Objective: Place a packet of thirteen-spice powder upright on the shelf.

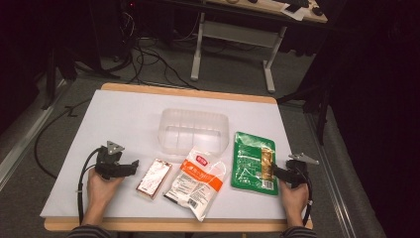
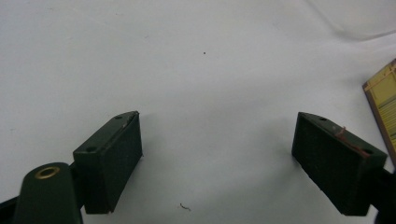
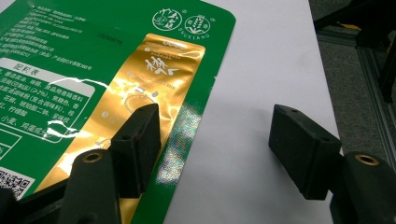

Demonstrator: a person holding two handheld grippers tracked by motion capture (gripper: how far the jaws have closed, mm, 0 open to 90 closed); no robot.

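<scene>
The high view takes in the white table (image 1: 124, 124), a clear plastic tub (image 1: 193, 130) and three packets. The right gripper (image 3: 215, 149) spreads its jaws wide and empty, one jaw over the green packet (image 3: 70, 60). The left gripper (image 2: 217, 156), wide apart and empty, sits beside the copper foil packet (image 2: 384, 109), cut off at the frame's edge.
</scene>
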